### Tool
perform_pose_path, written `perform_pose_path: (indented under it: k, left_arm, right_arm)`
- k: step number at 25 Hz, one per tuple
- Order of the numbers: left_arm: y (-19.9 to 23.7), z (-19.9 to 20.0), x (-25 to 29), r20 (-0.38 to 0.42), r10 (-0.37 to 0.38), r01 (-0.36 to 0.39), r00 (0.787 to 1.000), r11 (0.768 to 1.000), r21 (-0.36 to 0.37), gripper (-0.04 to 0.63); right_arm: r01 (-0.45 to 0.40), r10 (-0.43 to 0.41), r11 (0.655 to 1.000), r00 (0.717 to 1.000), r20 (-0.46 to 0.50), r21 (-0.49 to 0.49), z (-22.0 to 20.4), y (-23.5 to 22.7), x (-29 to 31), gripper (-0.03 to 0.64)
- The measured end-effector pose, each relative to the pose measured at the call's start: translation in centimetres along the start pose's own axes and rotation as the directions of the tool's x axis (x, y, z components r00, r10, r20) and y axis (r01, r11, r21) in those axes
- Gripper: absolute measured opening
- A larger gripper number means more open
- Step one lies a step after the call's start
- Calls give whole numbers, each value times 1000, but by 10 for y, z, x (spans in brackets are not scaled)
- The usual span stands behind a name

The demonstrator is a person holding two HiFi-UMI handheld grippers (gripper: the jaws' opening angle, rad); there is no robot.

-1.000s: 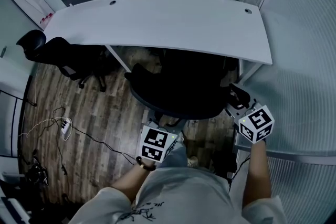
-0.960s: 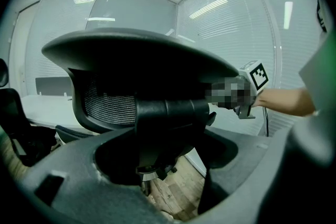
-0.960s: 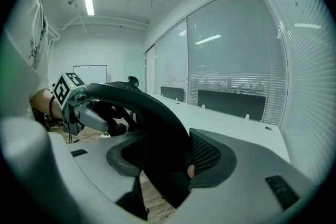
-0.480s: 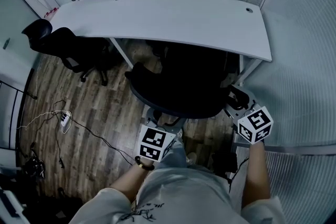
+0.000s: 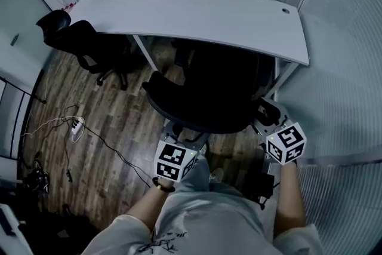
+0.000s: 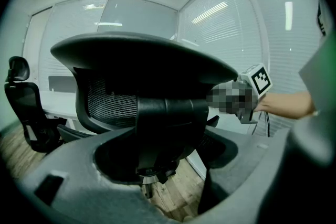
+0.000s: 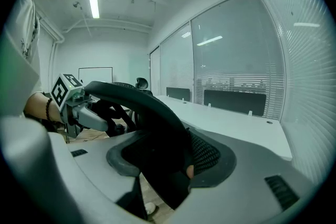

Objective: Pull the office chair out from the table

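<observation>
We see office chair (image 5: 200,106) mid-frame, seat partly under near edge of table (image 5: 197,18) at 12 o'clock. Left gripper (image 6: 164,136) at chair's 6 o'clock, jaws clamped on back spine. Right gripper (image 7: 173,160) at 4 o'clock, jaws clamped on backrest rim. We spot second chair (image 5: 89,51) at 10 o'clock, well apart.

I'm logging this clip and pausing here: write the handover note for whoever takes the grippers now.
Left gripper: shut on the rear spine of the office chair.
Right gripper: shut on the backrest's right edge.
Chair: seat looks partly under the table, backrest just outside its near edge.
Done: both grips.
Left: pull the chair back clear of the table.
</observation>
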State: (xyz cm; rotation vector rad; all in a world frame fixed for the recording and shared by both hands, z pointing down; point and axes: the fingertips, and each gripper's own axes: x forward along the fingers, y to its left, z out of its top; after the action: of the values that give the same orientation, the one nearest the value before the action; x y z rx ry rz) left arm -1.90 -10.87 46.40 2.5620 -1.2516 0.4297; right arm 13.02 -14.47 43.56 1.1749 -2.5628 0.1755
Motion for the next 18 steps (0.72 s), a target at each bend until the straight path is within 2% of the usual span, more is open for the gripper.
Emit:
perform_pose_path:
  k: [11, 18]
  left_arm:
    - [-16, -24, -49, 6, 8, -8, 1000, 1000, -5, 325]
    - [-25, -39, -79, -6, -13, 13, 1000, 1000, 7, 325]
  right_arm:
    - [-15, 15, 1000, 1000, -3, -4, -10, 49, -24, 187]
    - [24, -24, 1000, 1000, -16, 7, -16, 82, -40, 187]
